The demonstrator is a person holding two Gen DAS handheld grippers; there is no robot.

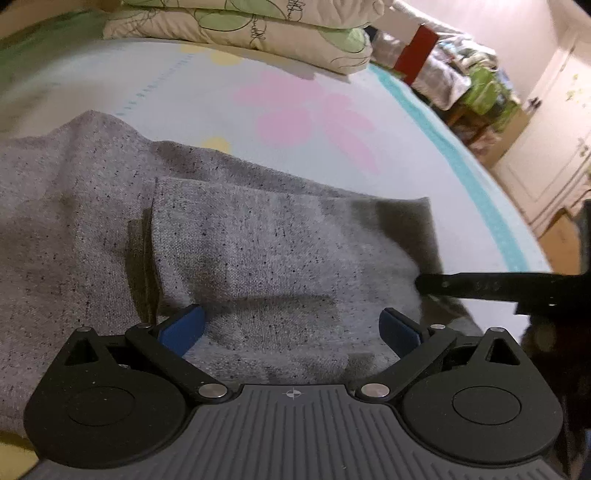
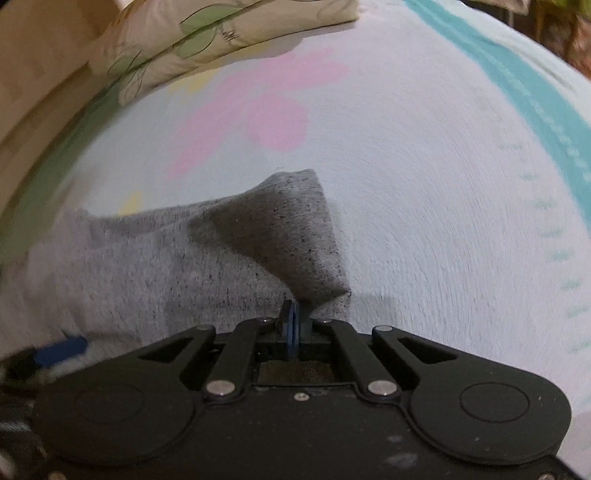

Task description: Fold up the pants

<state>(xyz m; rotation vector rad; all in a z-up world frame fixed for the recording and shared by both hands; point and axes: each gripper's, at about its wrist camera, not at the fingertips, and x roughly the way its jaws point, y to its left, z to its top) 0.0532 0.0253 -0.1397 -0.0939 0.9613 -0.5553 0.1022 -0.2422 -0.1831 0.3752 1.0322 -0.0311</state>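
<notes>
Both grippers are low over the bed as I look down my two cameras. My left gripper (image 1: 291,328) has its jaws spread as wide as they go, its blue pads (image 1: 183,328) standing on either side of a stretch of grey cloth with nothing pinched between them. My right gripper (image 2: 293,325) is closed tight, and its pads nip the near corner of the pants (image 2: 280,236), so the cloth rises to them in a small peak. In the left view the right gripper's black finger (image 1: 480,286) reaches in from the right edge to that same end of the cloth. The pants (image 1: 221,236) are grey with dark flecks and lie on the bedsheet (image 1: 207,92); a folded layer sits on top of the lower one. Their long axis runs across my left view, from the wide bulk at the left edge to the squared end at the right. Around them the sheet is pale with a pink flower (image 1: 314,118) and a teal stripe (image 1: 443,147). Beyond, at the far edge of the bed, sits a stack of leaf-patterned pillows (image 1: 251,33).
</notes>
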